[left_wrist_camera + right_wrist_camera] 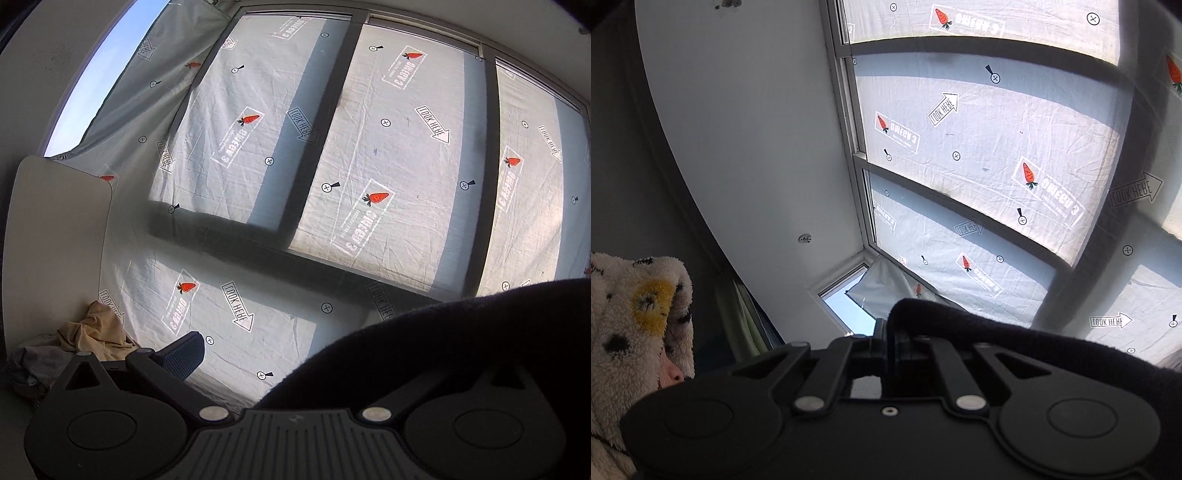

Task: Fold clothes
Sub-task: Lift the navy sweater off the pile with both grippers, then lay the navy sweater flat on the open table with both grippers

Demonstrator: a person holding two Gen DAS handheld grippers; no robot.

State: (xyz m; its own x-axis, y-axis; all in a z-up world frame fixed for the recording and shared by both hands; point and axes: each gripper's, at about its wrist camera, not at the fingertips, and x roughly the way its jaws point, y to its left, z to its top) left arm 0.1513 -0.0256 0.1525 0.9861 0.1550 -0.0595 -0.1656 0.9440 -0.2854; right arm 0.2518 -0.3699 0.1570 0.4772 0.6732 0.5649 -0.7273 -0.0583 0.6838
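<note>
A dark fleecy garment [461, 350] fills the lower right of the left wrist view and lies over the right side of my left gripper [295, 347]. Its left finger [184, 354], with a blue ribbed pad, stands far out to the left and bare. The right finger is hidden under the cloth. In the right wrist view the same dark garment [1015, 339] hangs over my right gripper [890, 332], whose two fingers are pressed together with a fold of the cloth pinched between them. This gripper points upward.
A pale sheet printed with carrots and arrows [369, 166] covers the window ahead. A tan and grey pile of clothes [88, 332] lies low on the left beside a white panel [55, 240]. A person's spotted fleece hood [635, 314] is close on the left.
</note>
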